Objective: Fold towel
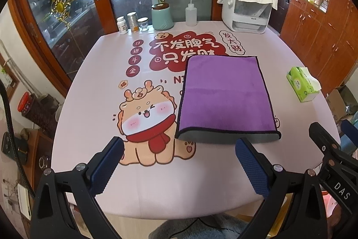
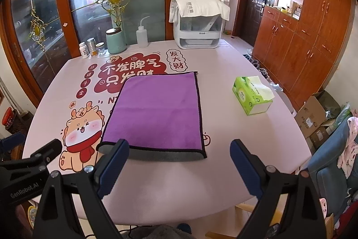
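Left claw [image 1: 179, 149]: spread wide, holding nothing, poised above near counter [image 1: 156, 189] edge.
Right claw [image 2: 180, 148]: likewise wide, empty.
Towel [image 2: 156, 111]: purple, folded, flat mid-counter, just beyond both.

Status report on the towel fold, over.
Left gripper open, right gripper open, both empty. Purple towel with black trim flat on the table, grey underside showing along near edge. Green tissue box apart, to the right.
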`<action>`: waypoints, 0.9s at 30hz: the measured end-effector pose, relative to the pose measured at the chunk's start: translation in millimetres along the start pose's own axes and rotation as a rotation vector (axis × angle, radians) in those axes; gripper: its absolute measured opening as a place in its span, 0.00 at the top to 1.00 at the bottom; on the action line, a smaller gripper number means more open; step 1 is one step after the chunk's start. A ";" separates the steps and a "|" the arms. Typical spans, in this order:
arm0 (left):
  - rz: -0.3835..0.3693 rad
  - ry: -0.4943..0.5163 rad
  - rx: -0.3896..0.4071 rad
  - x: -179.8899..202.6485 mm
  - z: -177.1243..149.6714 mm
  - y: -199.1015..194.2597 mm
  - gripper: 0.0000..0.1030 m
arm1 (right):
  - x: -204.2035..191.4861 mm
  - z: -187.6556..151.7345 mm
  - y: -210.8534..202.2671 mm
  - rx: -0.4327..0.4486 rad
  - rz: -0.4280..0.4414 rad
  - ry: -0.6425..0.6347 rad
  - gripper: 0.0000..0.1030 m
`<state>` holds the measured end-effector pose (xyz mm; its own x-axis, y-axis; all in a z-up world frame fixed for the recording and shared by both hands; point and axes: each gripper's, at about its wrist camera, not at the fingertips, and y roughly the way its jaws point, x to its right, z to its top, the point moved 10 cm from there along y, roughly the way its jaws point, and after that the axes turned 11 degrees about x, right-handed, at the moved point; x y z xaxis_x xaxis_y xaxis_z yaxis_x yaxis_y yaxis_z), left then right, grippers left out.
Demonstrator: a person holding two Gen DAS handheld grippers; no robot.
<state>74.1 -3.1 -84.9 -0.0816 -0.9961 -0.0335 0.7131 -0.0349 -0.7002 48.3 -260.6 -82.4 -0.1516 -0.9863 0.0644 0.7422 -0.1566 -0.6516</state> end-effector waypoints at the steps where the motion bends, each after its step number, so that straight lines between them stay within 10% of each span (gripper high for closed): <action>1: -0.005 0.011 0.002 0.3 0.8 2.8 0.03 | 0.0 0.2 0.0 0.002 0.000 -0.002 0.10; 27: -0.116 0.199 -0.105 20.6 -29.0 118.7 0.03 | 17.2 -53.5 85.8 -0.056 0.120 -0.128 0.14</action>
<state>136.8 -25.5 -189.4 -0.3014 -0.9500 -0.0814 0.6159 -0.1288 -0.7772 74.4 -288.3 -177.6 0.0230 -0.9967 0.0772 0.7119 -0.0379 -0.7013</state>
